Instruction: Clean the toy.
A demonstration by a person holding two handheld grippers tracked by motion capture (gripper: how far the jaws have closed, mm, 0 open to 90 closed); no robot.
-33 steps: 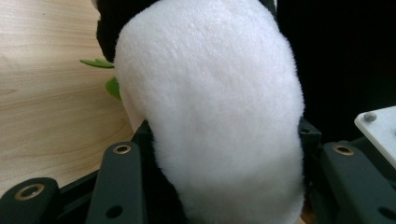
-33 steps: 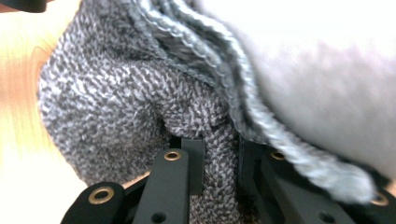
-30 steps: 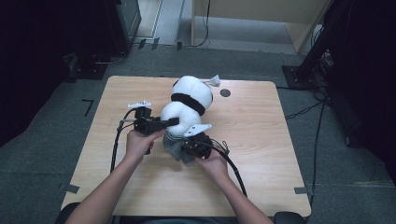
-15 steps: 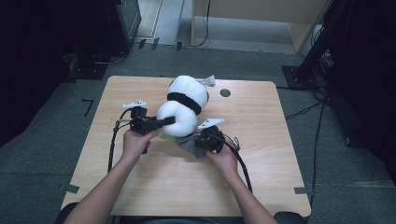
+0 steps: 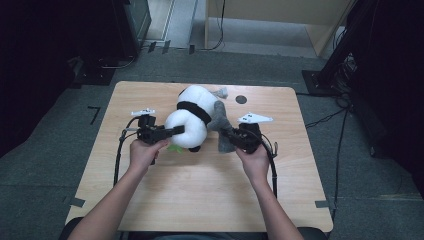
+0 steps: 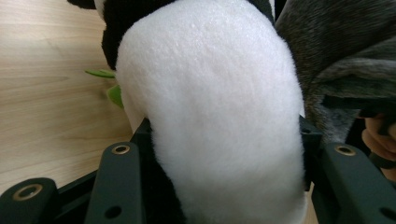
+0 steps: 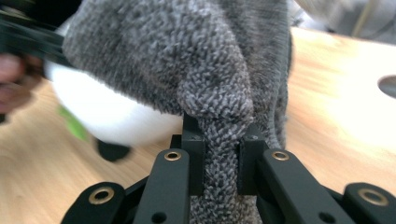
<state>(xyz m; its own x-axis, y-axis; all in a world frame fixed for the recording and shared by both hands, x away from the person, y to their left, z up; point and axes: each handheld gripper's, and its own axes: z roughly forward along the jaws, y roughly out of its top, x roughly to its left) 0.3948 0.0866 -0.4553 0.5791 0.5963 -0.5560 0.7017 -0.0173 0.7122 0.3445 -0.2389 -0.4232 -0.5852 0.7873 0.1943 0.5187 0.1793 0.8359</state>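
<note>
A black-and-white panda plush (image 5: 192, 120) lies mid-table, partly wrapped in a grey fuzzy cloth (image 5: 220, 120). My left gripper (image 5: 177, 131) comes in from the left and is shut on the plush's round white end (image 6: 210, 102), one jaw pressing each side of it. My right gripper (image 5: 231, 136) sits at the plush's right, shut on a bunched fold of the grey cloth (image 7: 187, 56), which stretches up from its jaws over the plush (image 7: 107, 121). A green leaf (image 6: 114, 93) pokes out under the plush.
The wooden table (image 5: 200, 190) has a round dark hole (image 5: 241, 99) near its far edge, right of the plush. Each gripper trails a black cable toward the person. Dark equipment stands on the floor around the table.
My right gripper has moved right and up with the grey cloth, drawing it away from the plush. The plush has shifted a little to the left. The left gripper has stayed put.
</note>
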